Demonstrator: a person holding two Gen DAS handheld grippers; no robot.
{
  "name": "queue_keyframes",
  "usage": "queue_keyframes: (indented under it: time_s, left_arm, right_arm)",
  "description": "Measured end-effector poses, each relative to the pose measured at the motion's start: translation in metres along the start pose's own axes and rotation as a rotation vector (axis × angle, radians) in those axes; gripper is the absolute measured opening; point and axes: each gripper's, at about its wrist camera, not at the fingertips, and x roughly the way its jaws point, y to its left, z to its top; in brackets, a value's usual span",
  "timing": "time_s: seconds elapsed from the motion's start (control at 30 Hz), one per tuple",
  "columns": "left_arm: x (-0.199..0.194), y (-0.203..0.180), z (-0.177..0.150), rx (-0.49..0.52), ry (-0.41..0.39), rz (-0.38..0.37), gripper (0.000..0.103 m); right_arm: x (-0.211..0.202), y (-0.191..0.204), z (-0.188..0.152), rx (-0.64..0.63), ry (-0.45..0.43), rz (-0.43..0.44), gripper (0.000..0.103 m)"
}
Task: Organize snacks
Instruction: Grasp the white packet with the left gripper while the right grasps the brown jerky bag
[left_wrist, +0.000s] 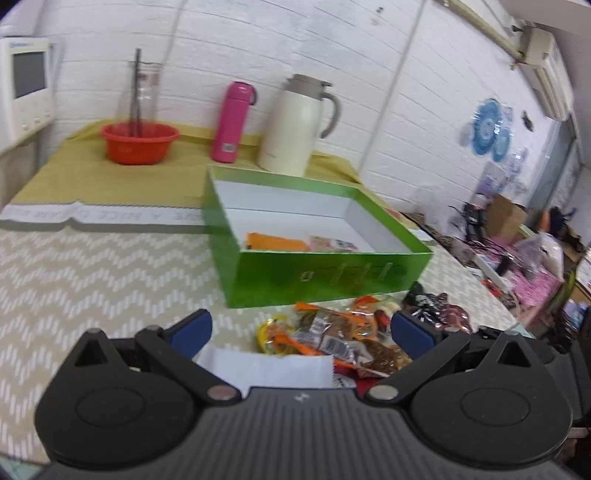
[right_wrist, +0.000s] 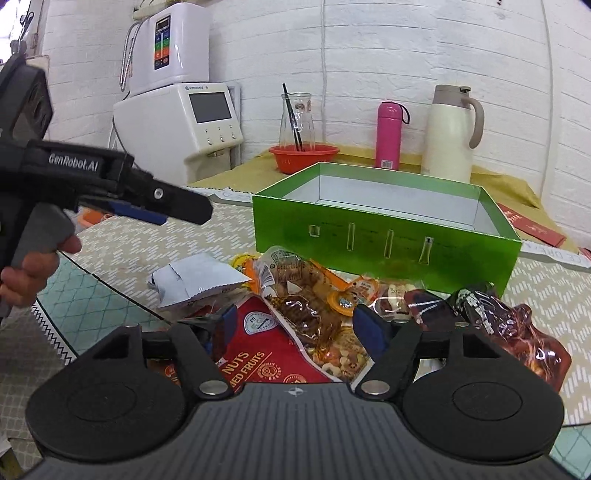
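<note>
Right gripper (right_wrist: 295, 328) fingers apart, hovering low over the snack pile (right_wrist: 317, 306), nothing clamped. Red nuts bag (right_wrist: 258, 354) and a clear mixed-snack pack (right_wrist: 314, 321) sit between its fingers; dark shiny wrappers (right_wrist: 498, 314) lie to the right, white pouch (right_wrist: 192, 280) to the left. Left gripper (left_wrist: 301, 332) fingers also wide apart, empty, above the same pile (left_wrist: 332, 336) on the desk (left_wrist: 92, 266). Green box (left_wrist: 325, 277) sits just behind the pile, open top, with an orange packet (left_wrist: 275, 242) and a pinkish packet (left_wrist: 330, 243) inside. Behind the box: red bowl (left_wrist: 138, 142), pink bottle (left_wrist: 232, 122), cream jug (left_wrist: 295, 125). Person's hand (right_wrist: 33, 266) grips the left handle.
</note>
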Motion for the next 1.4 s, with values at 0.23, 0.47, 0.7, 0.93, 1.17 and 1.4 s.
queue_keyframes:
  time_s: [0.23,0.47,0.7,0.93,1.17,1.4]
  left_arm:
    - [0.043,0.017,0.008,0.03,0.146,-0.118,0.103]
    - [0.04,0.025,-0.01,0.065,0.198,-0.146,0.103]
    - [0.007,0.025,-0.039,0.089,0.217,-0.128,0.103]
    - [-0.028,0.018,-0.069,0.07,0.2,-0.12,0.103]
    - [-0.041,0.007,-0.085,-0.027,0.15,0.006,0.103]
    - [-0.037,-0.009,-0.089,-0.072,0.129,0.21,0.095]
  right_arm:
    - [0.015,0.0,0.004,-0.066,0.029,0.015,0.103]
    - [0.033,-0.004,0.005,-0.106,0.068,0.022,0.103]
    - [0.026,-0.013,0.002,-0.025,0.073,0.014,0.081]
    - [0.007,-0.018,0.001,0.047,0.081,-0.031,0.077]
    - [-0.044,-0.018,-0.013,0.111,0.093,-0.093,0.078]
    - [-0.061,-0.015,-0.037,0.126,0.136,-0.181,0.08]
